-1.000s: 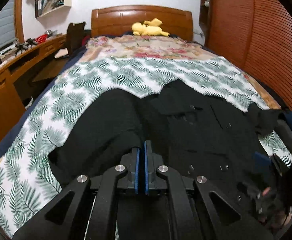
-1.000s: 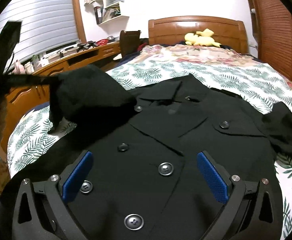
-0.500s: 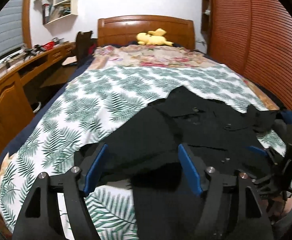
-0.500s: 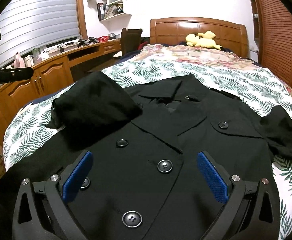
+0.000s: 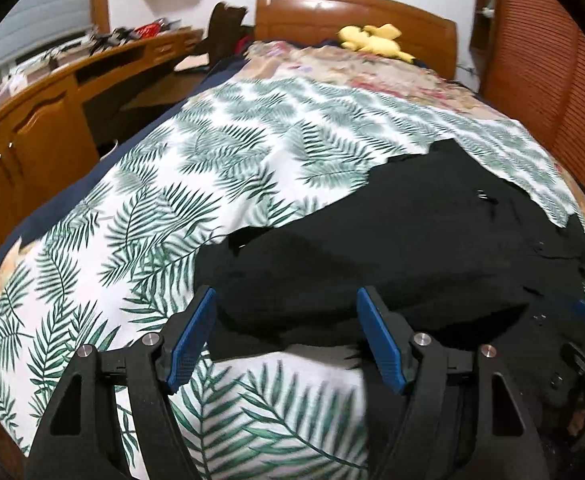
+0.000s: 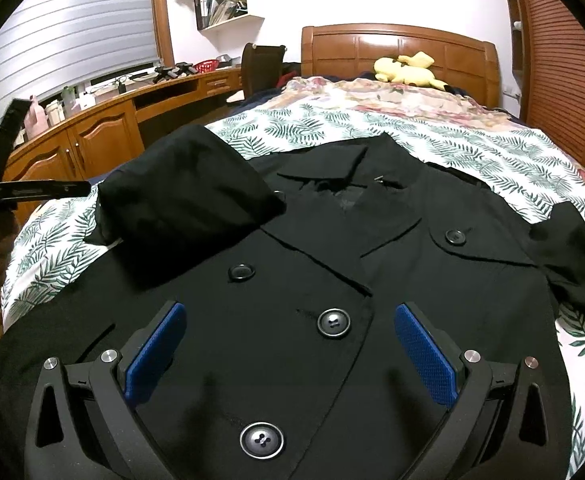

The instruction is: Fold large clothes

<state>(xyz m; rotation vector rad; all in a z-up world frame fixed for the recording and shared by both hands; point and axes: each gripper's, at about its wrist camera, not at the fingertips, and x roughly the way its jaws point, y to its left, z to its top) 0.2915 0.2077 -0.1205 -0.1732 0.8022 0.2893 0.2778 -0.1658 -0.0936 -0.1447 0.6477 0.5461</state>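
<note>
A black double-breasted buttoned coat (image 6: 332, 280) lies front-up on the palm-leaf-print bedspread (image 5: 212, 168), one sleeve (image 6: 188, 196) folded over its chest. The left gripper (image 5: 286, 334) hangs with jaws apart above the coat's edge, gripping nothing. The right gripper (image 6: 290, 354) hovers spread wide over the buttons, empty.

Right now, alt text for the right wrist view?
A black double-breasted coat lies front-up on a fern-print bedspread, one sleeve folded across its chest. The right gripper hovers open above its buttons; the left gripper shows at the left edge.
</note>
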